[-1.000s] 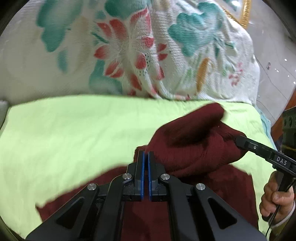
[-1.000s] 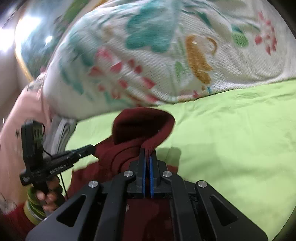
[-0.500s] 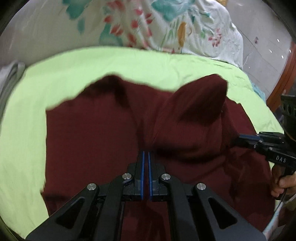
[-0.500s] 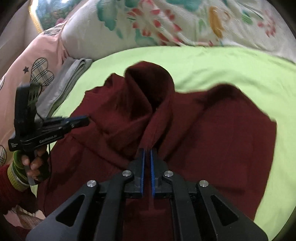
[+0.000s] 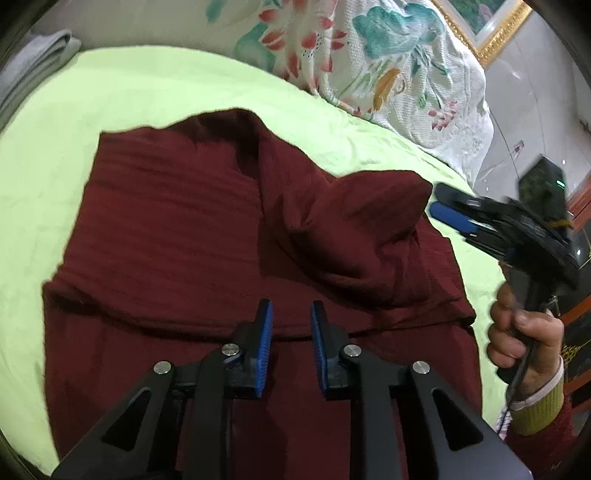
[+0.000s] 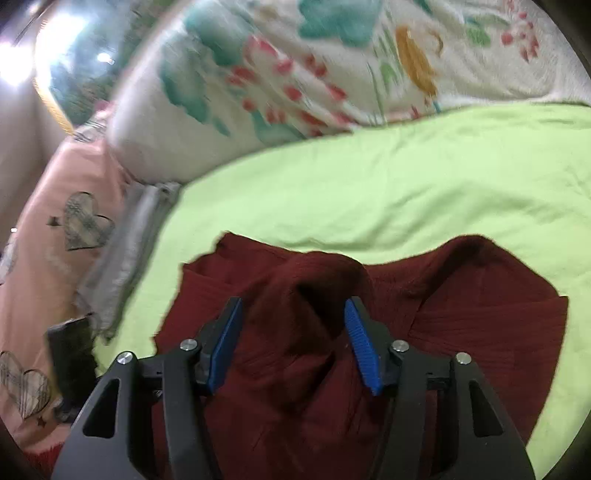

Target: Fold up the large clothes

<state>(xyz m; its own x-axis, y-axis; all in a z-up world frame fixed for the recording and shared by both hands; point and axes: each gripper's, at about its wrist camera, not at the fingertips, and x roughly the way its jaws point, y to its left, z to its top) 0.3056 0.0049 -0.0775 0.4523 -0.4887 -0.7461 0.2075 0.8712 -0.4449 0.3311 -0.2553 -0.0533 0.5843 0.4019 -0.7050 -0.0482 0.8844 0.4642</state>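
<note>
A dark red ribbed garment (image 5: 177, 236) lies folded over on the light green sheet (image 5: 147, 92), with a hump of loose cloth (image 5: 369, 218) on its right side. My left gripper (image 5: 290, 310) hovers over the near fold edge. Its jaws are opening and nothing is between the blue pads. At the right edge a hand (image 5: 524, 332) holds my right gripper (image 5: 439, 203) just beyond the hump. In the right wrist view the right gripper (image 6: 294, 306) has its jaws opening. The garment's hump (image 6: 325, 284) rises just past its tips, clear of the pads.
A white floral quilt (image 5: 369, 55) is piled along the far side of the bed. A folded grey cloth (image 6: 125, 258) and a pink pillow with hearts (image 6: 55, 221) lie at the left. A gold picture frame (image 5: 491, 33) stands behind the quilt.
Both grippers were shut on pinched folds of the red garment and have let go. The garment has dropped onto the sheet, and both sets of jaws now stand apart.
</note>
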